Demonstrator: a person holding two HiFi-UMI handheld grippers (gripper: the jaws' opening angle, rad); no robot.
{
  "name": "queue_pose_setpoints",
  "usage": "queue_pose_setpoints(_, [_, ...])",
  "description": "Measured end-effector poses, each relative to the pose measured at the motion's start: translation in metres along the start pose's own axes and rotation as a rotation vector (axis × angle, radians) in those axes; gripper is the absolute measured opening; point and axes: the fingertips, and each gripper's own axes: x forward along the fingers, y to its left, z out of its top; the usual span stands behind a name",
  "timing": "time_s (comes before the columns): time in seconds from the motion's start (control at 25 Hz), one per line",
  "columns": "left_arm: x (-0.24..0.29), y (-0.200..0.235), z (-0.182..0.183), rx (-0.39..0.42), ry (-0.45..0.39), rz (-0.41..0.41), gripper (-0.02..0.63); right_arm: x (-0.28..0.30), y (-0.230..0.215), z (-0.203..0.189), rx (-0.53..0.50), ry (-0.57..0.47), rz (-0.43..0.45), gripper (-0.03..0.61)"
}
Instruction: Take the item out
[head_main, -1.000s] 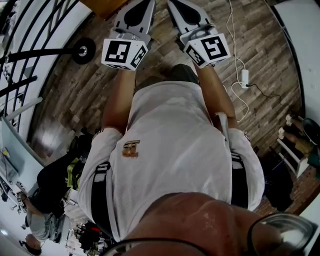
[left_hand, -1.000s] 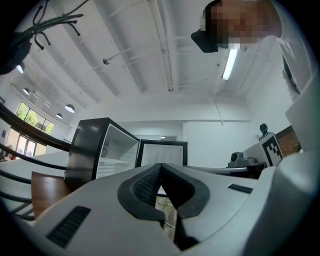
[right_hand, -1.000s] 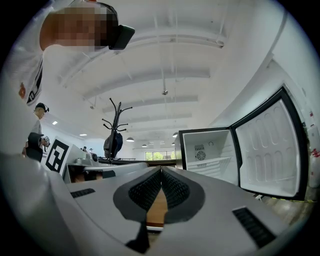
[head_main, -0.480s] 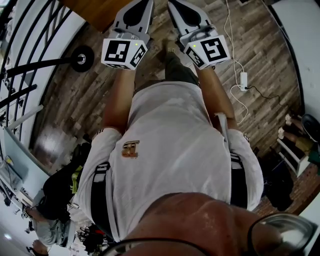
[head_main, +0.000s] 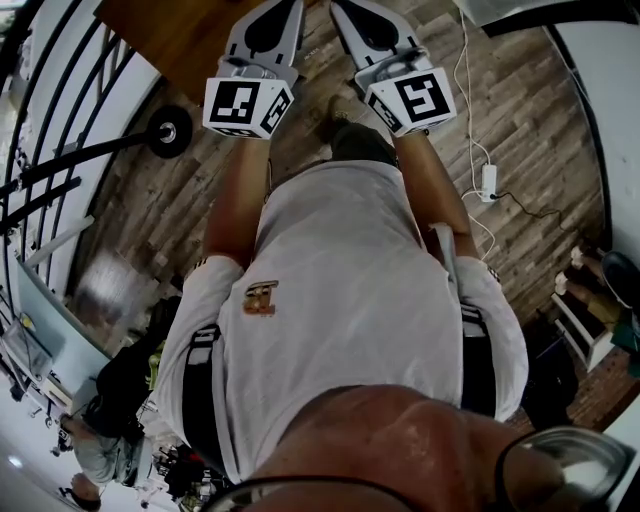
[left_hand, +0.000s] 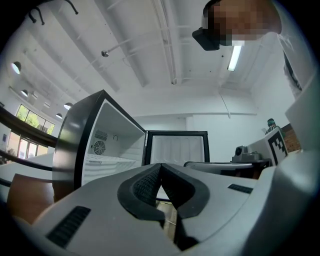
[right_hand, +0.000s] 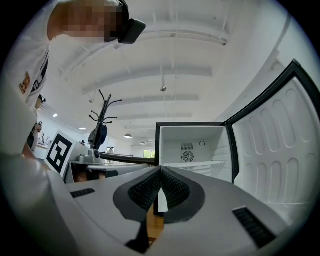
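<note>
Looking for the item to be taken out, I find none in any view. What shows of the compartment is bare, and its lower part is hidden behind my own claws. By judgement it sits in the black-framed, white-lined refrigerator (right_hand: 192, 142) that stands open straight ahead of my right claw (right_hand: 161, 170), well beyond its tips. Inside, a white wire shelf (right_hand: 202, 164) runs about level with those tips, and a round fan vent (right_hand: 187, 156) sits on the back wall above it. The white ribbed door (right_hand: 277, 150) is swung wide to the right of that claw.

Right claw: clenched, pads meeting at the tips, nothing between them. Left claw (left_hand: 160, 167): likewise clenched and empty, with the same cabinet ahead and to its left.

Handling, as an estimate only: a chilled item may be damp and slippery; weight and stiffness unknown. Take hold squarely across its middle once it is sighted; a claw must be released first.

Below both claws lies a grey-brown wooden plank floor (head_main: 520, 110).
</note>
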Motion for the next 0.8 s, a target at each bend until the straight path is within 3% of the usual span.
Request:
queue_pose_setpoints(0.52, [0.138, 0.052, -0.023, 0.034, 0.052, 0.095, 0.018, 0.076, -0.128, -0.011, -0.095, 0.051, 0.050, 0.034])
queue_pose_setpoints(0.8, [0.183, 0.070, -0.043, 0.022, 0.084, 0.144, 0.018, 0.100, -0.174, -0.024, -0.094, 0.073, 0.082, 0.032])
